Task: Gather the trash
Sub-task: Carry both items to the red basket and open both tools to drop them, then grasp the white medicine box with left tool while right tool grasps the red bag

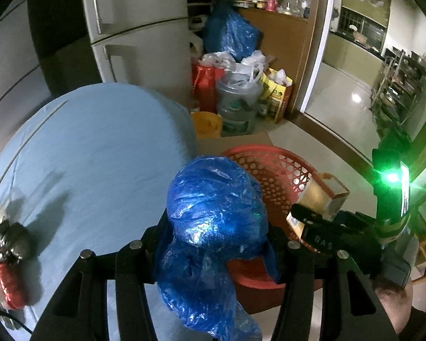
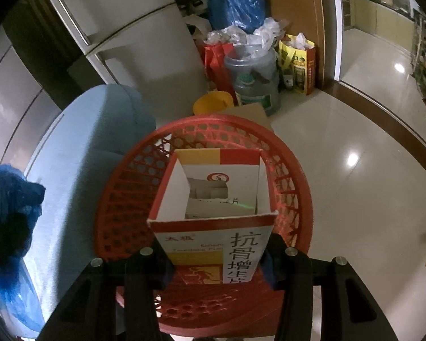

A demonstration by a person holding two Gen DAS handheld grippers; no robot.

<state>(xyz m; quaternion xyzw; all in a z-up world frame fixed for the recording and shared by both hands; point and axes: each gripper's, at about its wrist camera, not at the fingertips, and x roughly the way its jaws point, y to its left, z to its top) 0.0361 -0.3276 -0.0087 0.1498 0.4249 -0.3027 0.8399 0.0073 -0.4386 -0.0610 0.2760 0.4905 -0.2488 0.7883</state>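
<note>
Right wrist view: right gripper jaws clasping open medicine carton above red basket; left gripper jaws clenched on blue plastic bag.

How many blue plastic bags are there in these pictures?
2: one crumpled blue bag held between the left gripper fingers near the red basket, another blue bag atop the pile beside the fridge. Others may be hidden.

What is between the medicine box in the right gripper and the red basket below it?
Nothing: in the right wrist view the medicine box hangs over the open red basket.
</note>
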